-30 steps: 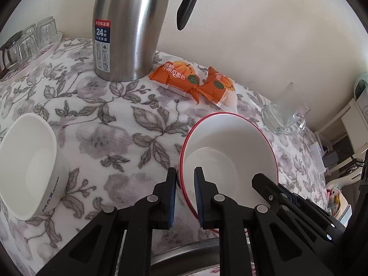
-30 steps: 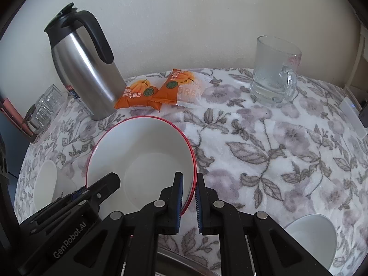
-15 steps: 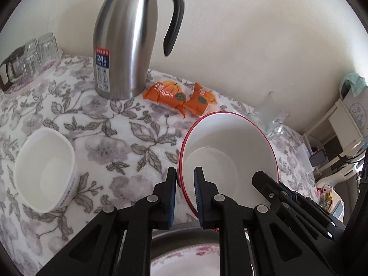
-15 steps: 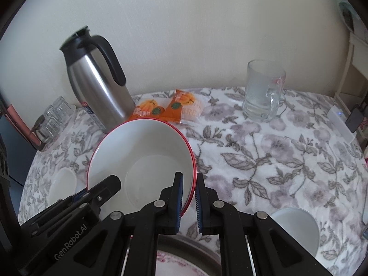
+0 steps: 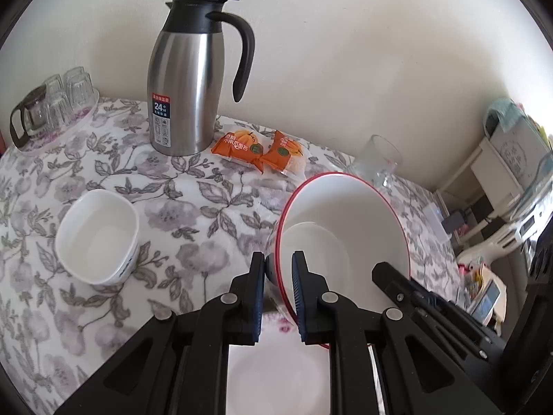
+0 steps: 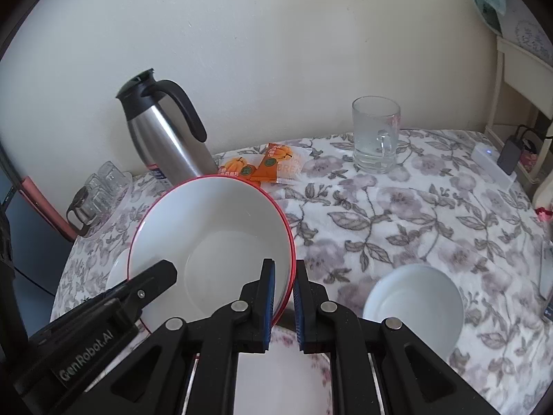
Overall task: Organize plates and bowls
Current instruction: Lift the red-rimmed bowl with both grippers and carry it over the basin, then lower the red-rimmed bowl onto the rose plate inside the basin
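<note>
Red-rimmed bowl hides the plate (pattern unclear) beneath.

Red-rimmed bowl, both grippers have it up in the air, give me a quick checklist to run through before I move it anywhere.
1. Left gripper clamped on the rim of the red-rimmed bowl: ok.
2. Right gripper clamped on the opposite rim: ok.
3. Bowl empty, nothing to spill: ok.
4. Bowl level: not ok, it looks tipped in both views.
5. Floral plate directly below free to receive it: cannot tell, mostly hidden behind the grippers.
6. Small white bowls on the tablecloth, one on the left, one on the right, apart from the carried bowl: ok.
</note>
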`<state>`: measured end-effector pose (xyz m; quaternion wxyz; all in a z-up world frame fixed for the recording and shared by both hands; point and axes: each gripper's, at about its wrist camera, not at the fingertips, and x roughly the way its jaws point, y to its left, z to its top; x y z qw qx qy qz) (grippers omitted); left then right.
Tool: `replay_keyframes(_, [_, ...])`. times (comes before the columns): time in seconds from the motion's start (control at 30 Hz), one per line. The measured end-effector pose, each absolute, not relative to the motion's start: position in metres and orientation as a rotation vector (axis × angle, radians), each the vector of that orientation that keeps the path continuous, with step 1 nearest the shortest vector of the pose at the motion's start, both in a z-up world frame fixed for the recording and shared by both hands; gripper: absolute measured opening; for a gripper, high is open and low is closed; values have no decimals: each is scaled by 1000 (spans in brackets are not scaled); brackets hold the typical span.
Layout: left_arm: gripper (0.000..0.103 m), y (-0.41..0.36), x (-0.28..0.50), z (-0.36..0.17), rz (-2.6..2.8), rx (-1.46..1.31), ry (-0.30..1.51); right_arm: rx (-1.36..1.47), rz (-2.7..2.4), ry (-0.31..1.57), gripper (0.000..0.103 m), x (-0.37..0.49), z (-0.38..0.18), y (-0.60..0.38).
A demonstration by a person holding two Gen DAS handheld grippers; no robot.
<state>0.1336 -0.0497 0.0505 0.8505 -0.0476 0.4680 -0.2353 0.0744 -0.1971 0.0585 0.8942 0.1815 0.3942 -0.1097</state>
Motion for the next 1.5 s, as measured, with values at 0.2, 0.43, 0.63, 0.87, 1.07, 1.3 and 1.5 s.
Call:
replay_keyframes(0.2, [16, -37, 108, 54, -500, -94, 986, 362, -230, 799, 11, 49, 68, -185])
replay_keyframes(0.43, [16, -16, 82, 57, -491, -117, 977, 372, -200, 789, 11, 22, 65, -169])
replay_keyframes(0.63, [16, -4, 67, 57, -470, -123, 972, 393, -181, 780, 11, 6, 60, -158])
replay_keyframes(0.87, [16, 7, 58, 48, -447, -122, 1001, 436, -164, 788, 11, -5, 43, -152])
replay_keyframes(1.07, [16, 8, 56, 38, -439, -112, 1034, 480, -158, 804, 11, -10, 26, -153])
replay_keyframes(1.3, [16, 2, 54, 27, -431, -88, 1064, 486, -167, 833, 12, -12, 14, -156])
replay_keyframes(1.5, [16, -2, 55, 20, -434, -87, 1091, 519, -168, 861, 12, -13, 4, -163])
